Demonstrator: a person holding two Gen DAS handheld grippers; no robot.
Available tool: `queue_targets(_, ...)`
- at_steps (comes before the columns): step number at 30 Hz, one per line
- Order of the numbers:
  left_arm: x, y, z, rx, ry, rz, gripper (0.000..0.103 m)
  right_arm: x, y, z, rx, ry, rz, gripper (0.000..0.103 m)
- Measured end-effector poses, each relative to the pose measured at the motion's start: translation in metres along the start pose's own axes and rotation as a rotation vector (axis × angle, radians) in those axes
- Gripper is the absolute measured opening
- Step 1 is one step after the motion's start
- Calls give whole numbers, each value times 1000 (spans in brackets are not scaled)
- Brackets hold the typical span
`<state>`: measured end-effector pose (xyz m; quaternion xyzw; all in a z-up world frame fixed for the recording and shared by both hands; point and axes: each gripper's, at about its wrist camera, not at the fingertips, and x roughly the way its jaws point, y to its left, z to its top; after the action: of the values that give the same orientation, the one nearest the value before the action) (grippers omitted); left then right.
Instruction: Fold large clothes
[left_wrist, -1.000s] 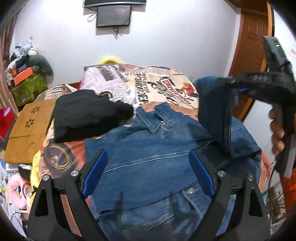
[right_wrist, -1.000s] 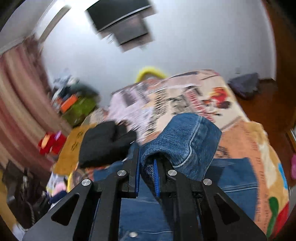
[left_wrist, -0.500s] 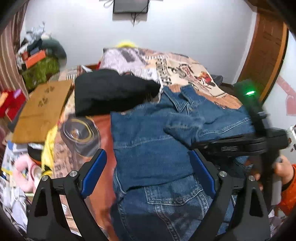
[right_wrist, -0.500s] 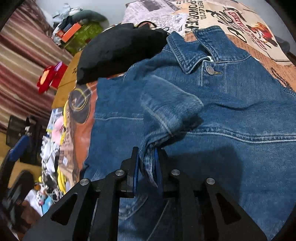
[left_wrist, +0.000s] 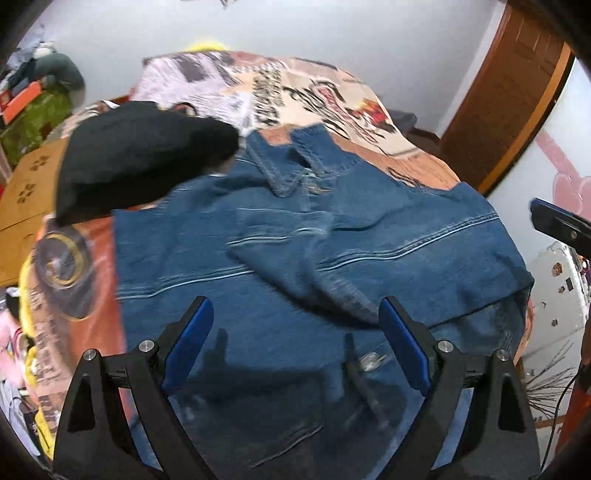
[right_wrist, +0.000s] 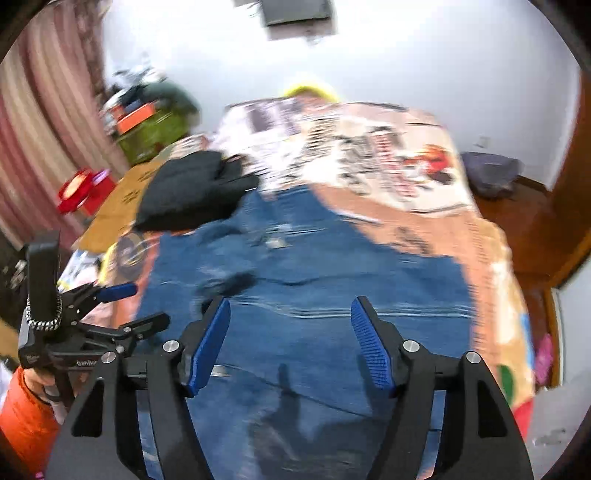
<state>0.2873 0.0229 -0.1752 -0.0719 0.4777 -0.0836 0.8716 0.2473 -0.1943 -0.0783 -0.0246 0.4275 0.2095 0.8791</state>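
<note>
— Lying spread ahead of my grippers, the denim jacket (left_wrist: 314, 258) covers the bed (left_wrist: 369, 110); a sleeve (left_wrist: 295, 266) is folded across its chest.
— Grippers?
— Left gripper (left_wrist: 295, 347) and right gripper (right_wrist: 290, 341) both spread, holding nothing. Only the right view shows my left hand (right_wrist: 40, 384).

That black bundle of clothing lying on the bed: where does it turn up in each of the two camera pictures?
Left wrist view: the black bundle sits upper left, just left of the denim jacket collar.
Right wrist view: the black bundle lies left of centre, beyond the jacket's far left corner.
Shared landmark: the printed bedspread behind the jacket.
</note>
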Motion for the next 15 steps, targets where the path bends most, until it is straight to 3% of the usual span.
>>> queue_targets(2,16,-9,8,14,22,-1,91,-3,-23,-7,45,-6,-47,64)
queue_targets(6,57,-12,19,24,93,104,89,-6,-63,-23,127,4,-123,64)
queue_targets(8,73,-9,22,14,118,131,68,-3,-77,-34,156,21,-146,64)
queue_targets(10,82,-5,23,-9,132,136,58,1,-90,-44,183,47,-167,64)
queue_targets(14,69,0,31,-4,70,131,30,6,-105,-54,202,85,-172,64)
queue_targets(15,61,0,34,-1,51,123,27,5,-107,-55,203,88,-169,64)
